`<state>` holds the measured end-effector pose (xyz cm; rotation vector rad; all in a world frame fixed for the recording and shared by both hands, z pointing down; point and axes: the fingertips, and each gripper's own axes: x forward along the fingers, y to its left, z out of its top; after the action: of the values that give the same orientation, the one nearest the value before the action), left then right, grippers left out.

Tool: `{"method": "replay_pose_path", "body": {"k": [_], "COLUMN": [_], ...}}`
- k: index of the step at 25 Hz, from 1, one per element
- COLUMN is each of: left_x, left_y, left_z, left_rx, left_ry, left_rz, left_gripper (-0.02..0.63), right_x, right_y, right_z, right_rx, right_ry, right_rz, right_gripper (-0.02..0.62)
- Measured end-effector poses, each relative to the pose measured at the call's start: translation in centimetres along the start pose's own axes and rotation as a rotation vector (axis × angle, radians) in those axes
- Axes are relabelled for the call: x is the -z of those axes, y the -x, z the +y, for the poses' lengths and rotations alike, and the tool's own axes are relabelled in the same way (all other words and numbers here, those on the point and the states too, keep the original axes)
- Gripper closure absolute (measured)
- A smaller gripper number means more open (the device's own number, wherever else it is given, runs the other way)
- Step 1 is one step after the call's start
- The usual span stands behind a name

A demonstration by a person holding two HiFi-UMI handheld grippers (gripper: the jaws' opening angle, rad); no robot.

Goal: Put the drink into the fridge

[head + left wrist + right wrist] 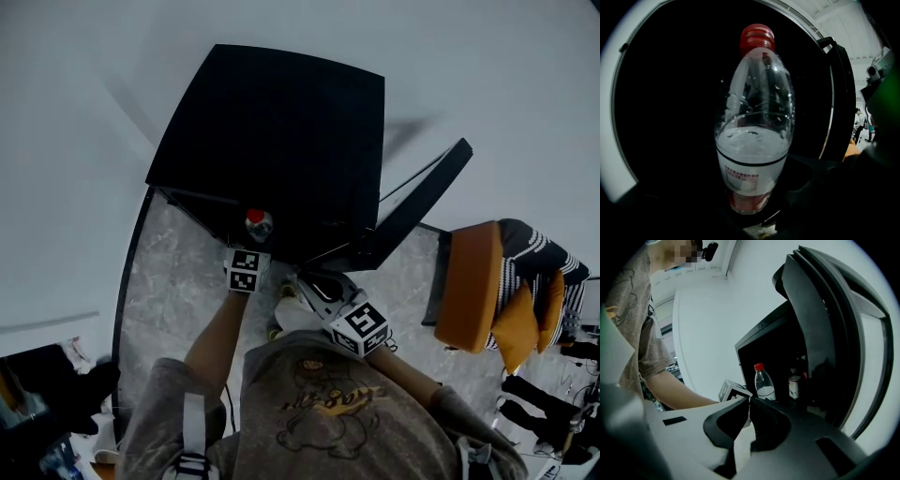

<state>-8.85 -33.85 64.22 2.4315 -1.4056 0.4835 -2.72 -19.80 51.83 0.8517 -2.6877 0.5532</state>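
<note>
**A:** Where's the drink?

**B:** The left hand-held gripper (750, 206) has it, jaws wide around the lower part of the bottle (753, 140). It's upright, red cap on top, at the front edge of the open fridge (281, 141), on the left side.

**A:** What could go wrong?

**B:** The grip looks low and the bottle is tall. If it's let go before the base sits flat on the shelf, I'd expect it to tip out over the front edge. Going in too high could catch the cap on the top edge.

**A:** Further right?

**B:** A small bottle (794, 386) stands deeper inside, and a careless push could knock it. The right hand-held gripper (749, 416) is closed on nothing, just short of the door (422, 202). Nothing holds that door, so it might swing in.
</note>
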Motion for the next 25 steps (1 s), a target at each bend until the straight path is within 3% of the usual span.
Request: {"method": "replay_pose_path", "body": {"k": [25], "left_x": [-0.2], "left_y": [-6.5], "left_z": [3.5], "left_rx": [-0.087], "left_ry": [-0.008], "left_rz": [-0.028], "left_gripper": [0.288], "right_x": [0.4], "right_y": [-0.5], "right_z": [-1.3], "right_rx": [0.005], "right_ry": [-0.049], "right_rz": [0.011], "right_gripper": [0.572]}}
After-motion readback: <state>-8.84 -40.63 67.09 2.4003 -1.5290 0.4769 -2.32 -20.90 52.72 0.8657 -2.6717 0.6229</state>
